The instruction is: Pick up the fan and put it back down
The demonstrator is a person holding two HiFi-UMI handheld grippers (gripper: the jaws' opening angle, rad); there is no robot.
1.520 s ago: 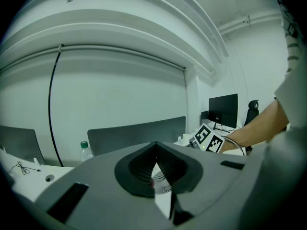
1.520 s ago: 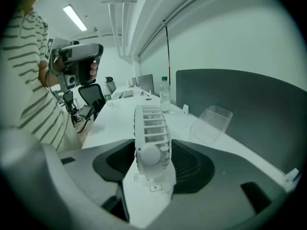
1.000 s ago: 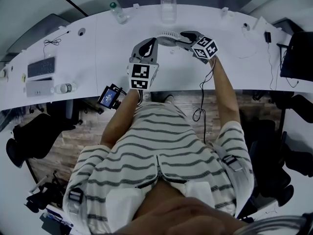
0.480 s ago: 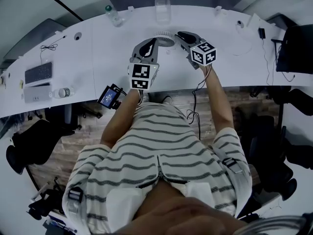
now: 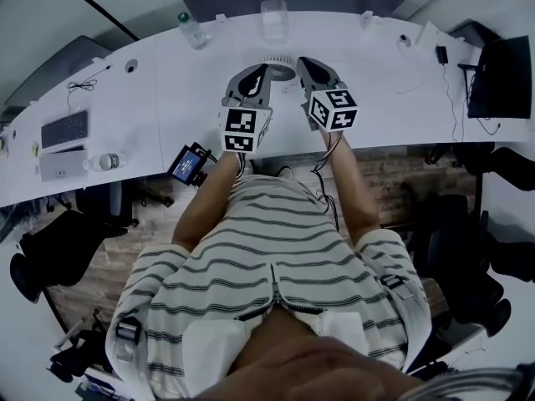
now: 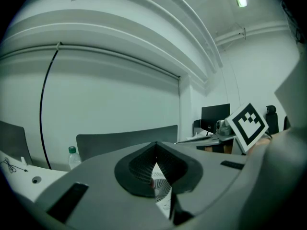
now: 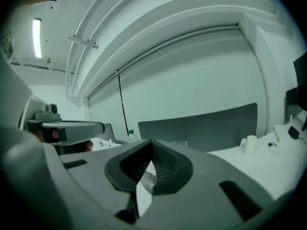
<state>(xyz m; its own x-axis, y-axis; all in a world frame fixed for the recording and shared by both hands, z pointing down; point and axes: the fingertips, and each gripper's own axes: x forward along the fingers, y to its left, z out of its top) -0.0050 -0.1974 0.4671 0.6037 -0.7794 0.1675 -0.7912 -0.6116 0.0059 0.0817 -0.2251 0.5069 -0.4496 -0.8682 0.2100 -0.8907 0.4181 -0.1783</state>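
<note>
**Both grippers closed, fan between their tips on the surface**

Location of item: the fan, white and round with its grille facing up, appears to rest on the curved white surface. It sits directly ahead of the person, between the tips of the two grippers.

Left gripper: jaws together at the tips. The fan's radial grille shows through the narrow slit below them. No grip on the fan can be confirmed. The tips are just beside the fan's left rim.

Right gripper: its jaws have just been closing and now meet at the tips with nothing clamped between them. The grille is again visible only through the slit. The tips are just beside the fan's right rim.

Surroundings: a water bottle and a clear cup stand behind the fan near the surface's far edge. A keyboard lies well off to the left.
</note>
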